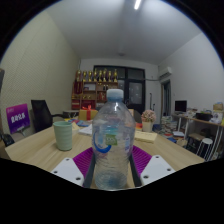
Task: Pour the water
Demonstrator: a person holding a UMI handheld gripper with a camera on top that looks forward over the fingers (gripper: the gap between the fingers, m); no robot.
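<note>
A clear plastic water bottle (pixel 112 135) with a white cap and a blue-and-green label stands upright between my fingers, lifted above the wooden table (pixel 40 150). My gripper (pixel 112 165) is shut on the bottle's lower body; the magenta pads (pixel 83 161) press on both its sides. A pale green cup (pixel 63 135) stands on the table to the left, beyond the fingers.
The table stretches ahead, with small items (pixel 85 114) at its far end. A black office chair (pixel 41 113) and a purple sign (pixel 18 117) are at the left. Desks with monitors (pixel 195 118) line the right, and a shelf (pixel 92 90) stands against the back wall.
</note>
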